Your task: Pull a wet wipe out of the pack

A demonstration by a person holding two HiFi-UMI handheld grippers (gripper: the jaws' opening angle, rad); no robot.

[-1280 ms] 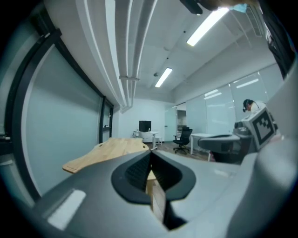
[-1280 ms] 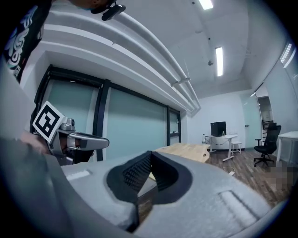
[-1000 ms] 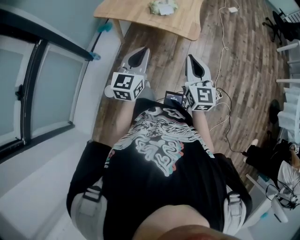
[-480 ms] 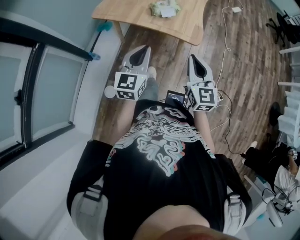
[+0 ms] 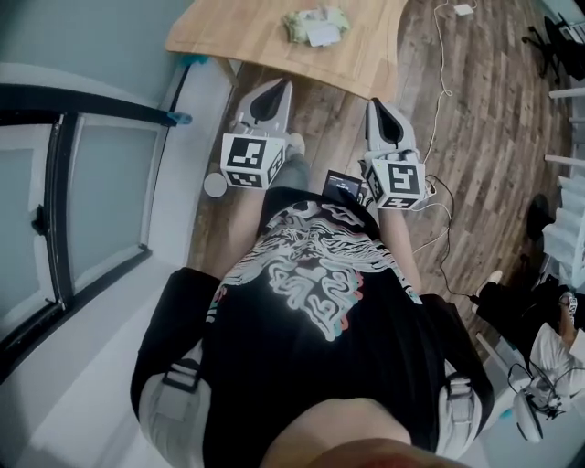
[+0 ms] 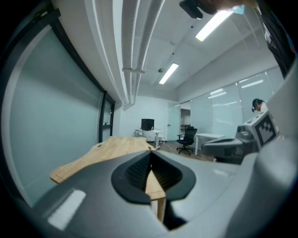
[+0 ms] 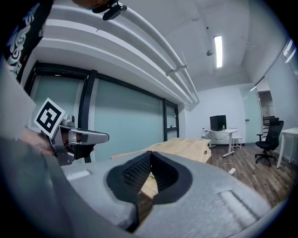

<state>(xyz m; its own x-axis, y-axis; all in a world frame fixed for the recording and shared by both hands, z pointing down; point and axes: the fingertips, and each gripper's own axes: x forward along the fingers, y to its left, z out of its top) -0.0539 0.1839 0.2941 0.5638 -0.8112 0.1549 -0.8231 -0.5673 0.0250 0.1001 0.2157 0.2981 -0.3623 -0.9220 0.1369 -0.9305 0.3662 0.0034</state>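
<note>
Left gripper [image 5: 274,87] and right gripper [image 5: 377,103] are held side by side, roughly level, with their tips just short of the near edge of the wooden table [image 5: 228,32]. Both pairs of jaws are closed together and empty. The wet wipe pack [image 5: 315,25] lies on the table, well apart from both grippers.

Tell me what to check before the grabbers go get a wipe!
1. The wipe pack lies on the table: ok.
2. The left gripper is open to grab: not ok, jaws shut, empty.
3. The right gripper is open: not ok, jaws shut, empty.
4. Both have reached the pack: not ok, both are short of it.
5. A wipe pokes out of the pack: cannot tell, too small.
</note>
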